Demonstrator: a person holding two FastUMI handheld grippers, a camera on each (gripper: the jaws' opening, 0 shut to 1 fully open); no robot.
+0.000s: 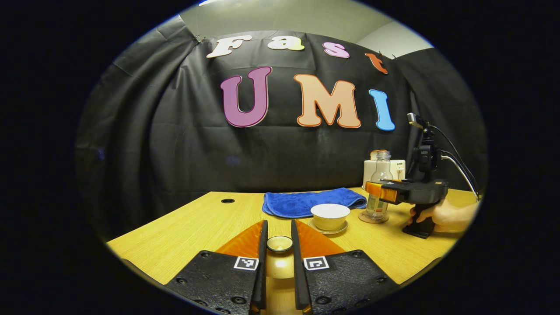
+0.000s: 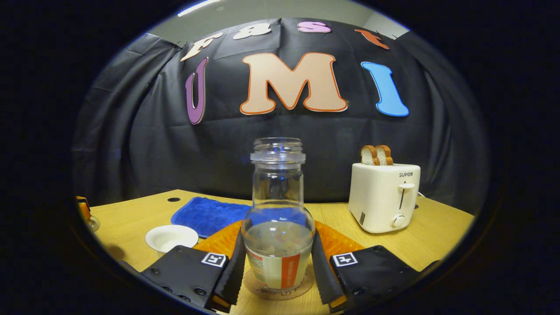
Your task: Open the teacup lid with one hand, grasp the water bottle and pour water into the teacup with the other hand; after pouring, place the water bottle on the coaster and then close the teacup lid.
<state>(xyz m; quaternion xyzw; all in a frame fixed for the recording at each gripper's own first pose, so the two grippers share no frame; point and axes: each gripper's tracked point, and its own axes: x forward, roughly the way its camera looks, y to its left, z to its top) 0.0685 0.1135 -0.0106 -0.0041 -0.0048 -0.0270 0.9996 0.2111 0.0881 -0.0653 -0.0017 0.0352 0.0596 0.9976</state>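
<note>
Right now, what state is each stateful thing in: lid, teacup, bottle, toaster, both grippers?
teacup lid: off the cup, held between the left gripper fingers.
teacup: uncovered, on its saucer.
water bottle: uncapped, upright on the coaster, part full.
right gripper: fingers at the bottle's sides.
toaster: two slices sticking up.

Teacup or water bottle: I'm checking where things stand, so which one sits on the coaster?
The water bottle, clear and uncapped, stands on the round coaster. The white teacup sits on its own saucer instead.
</note>
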